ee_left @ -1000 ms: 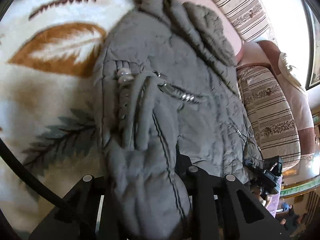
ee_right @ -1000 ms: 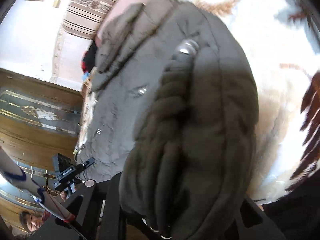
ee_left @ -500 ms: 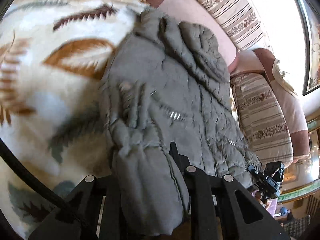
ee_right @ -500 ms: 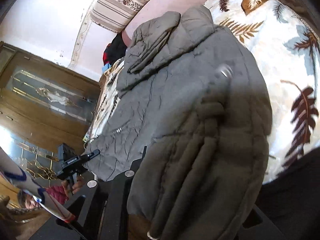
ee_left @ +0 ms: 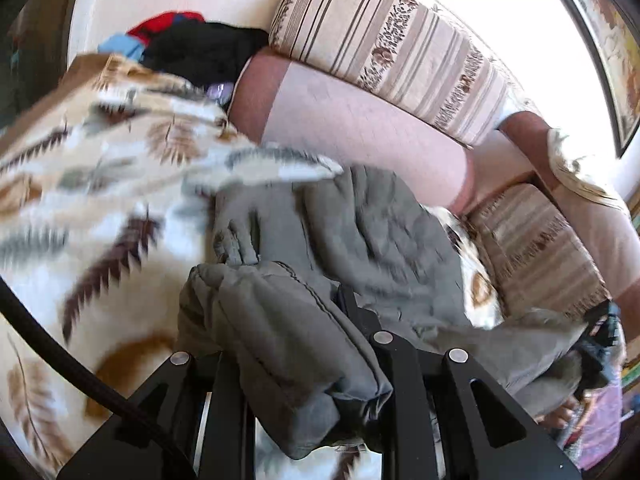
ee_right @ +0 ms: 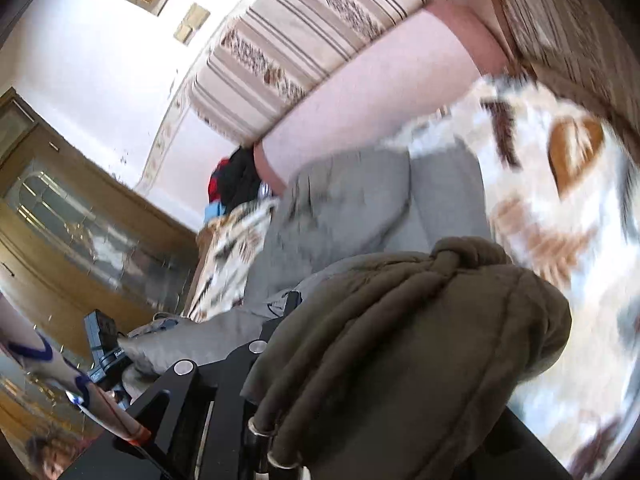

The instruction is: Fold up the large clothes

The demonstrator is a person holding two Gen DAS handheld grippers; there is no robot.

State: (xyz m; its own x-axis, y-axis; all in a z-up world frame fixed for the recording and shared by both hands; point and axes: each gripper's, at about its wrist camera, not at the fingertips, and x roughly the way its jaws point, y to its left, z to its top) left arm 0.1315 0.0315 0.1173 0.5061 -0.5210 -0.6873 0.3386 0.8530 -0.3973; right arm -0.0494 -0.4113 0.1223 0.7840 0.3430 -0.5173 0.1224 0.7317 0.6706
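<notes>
A grey quilted jacket point(ee_left: 360, 240) lies on a leaf-patterned blanket point(ee_left: 100, 200) over a sofa. My left gripper point(ee_left: 304, 360) is shut on a bunched fold of the jacket's edge, lifted off the blanket. In the right wrist view the jacket point(ee_right: 360, 208) stretches away, and my right gripper point(ee_right: 360, 380) is shut on a thick gathered bunch of it point(ee_right: 420, 340), which hides the fingertips. The other gripper point(ee_right: 104, 344) shows at lower left.
Striped sofa back cushions point(ee_left: 400, 48) and a pink seat cushion point(ee_left: 352, 120) stand behind the jacket. A pile of dark, red and blue clothes point(ee_left: 188, 44) lies at the sofa's far end. A wooden glazed cabinet point(ee_right: 60, 220) stands left.
Both grippers have lifted and carried the jacket's near edge toward the sofa back. The views have tilted up, and less of the jacket lies spread flat.
</notes>
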